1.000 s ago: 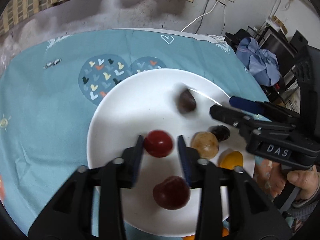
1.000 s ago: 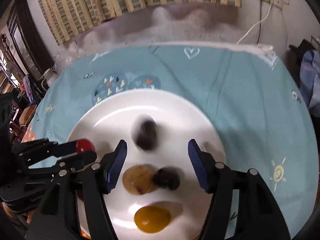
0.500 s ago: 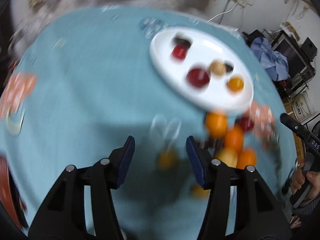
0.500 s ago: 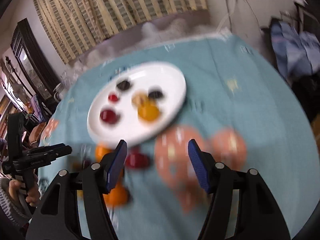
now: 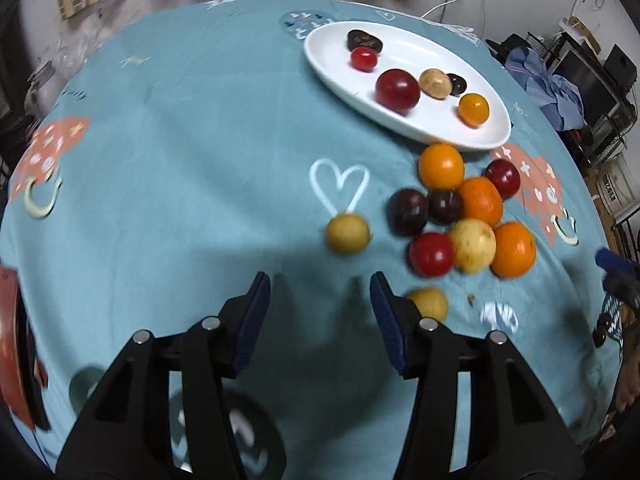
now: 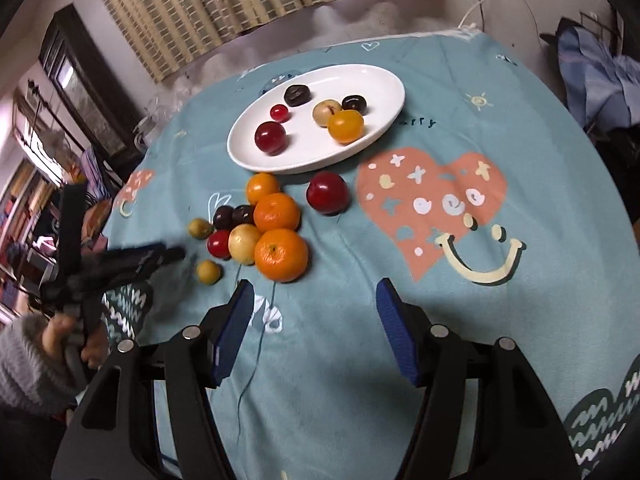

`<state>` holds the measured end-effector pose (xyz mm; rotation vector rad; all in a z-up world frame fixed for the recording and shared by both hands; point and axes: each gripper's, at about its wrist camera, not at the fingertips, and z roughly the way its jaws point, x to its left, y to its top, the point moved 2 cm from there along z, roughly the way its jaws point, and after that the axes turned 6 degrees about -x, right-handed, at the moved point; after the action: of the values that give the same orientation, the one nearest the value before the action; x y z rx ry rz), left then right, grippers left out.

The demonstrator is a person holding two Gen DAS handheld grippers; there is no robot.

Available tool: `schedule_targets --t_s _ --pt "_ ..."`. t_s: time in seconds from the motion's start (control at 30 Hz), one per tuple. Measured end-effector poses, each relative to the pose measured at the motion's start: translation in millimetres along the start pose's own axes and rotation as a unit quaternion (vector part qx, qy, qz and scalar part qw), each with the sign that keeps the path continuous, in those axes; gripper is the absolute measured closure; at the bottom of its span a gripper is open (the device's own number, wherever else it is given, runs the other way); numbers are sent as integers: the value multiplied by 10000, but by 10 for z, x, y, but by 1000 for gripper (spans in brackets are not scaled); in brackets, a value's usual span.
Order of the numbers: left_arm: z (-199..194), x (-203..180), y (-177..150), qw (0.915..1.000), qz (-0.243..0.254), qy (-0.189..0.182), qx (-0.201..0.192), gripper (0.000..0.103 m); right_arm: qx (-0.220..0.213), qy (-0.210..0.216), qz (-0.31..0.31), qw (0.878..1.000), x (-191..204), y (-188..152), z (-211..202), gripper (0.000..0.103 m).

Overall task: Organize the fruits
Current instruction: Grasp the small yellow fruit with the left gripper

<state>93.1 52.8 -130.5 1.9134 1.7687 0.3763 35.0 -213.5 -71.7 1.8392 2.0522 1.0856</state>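
Note:
A white oval plate [image 5: 420,44] [image 6: 360,80] at the far side holds several fruits: a small red one [image 5: 364,58], a larger red one [image 5: 397,87], a tan one, two dark ones and a yellow-orange one [image 6: 346,125]. Nearer lies a loose pile on the cloth: oranges [image 5: 441,165] [image 6: 281,255], red and dark plums [image 5: 408,212], and pale yellow fruits [image 5: 347,234]. My left gripper [image 5: 320,280] is open and empty, short of the yellow fruit. My right gripper [image 6: 315,284] is open and empty, just in front of the nearest orange.
A teal tablecloth [image 6: 480,128] with heart and smiley prints covers the round table. A small yellow fruit [image 5: 427,303] lies beside my left gripper's right finger. A hand holds the left gripper [image 6: 132,260] at the left edge. Furniture and clutter ring the table.
Both grippers have drawn back from over the plate to the near side of the fruit pile. The small red fruit that sat between my left jaws now lies on the plate.

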Motion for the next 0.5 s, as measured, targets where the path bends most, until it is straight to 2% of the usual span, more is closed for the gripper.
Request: schedule_targets --t_s 0.27,0.37,0.5 --pt "216 -55 160 9996 64 -269 21 54 -10 -278 198 9994 -103 -49 -104 39" --pt "267 -73 191 9993 62 -357 31 58 5 -310 192 9993 -91 -46 -100 39" --pt "284 -48 205 9988 39 -494 7 69 48 -313 132 9994 -55 -56 -87 39"
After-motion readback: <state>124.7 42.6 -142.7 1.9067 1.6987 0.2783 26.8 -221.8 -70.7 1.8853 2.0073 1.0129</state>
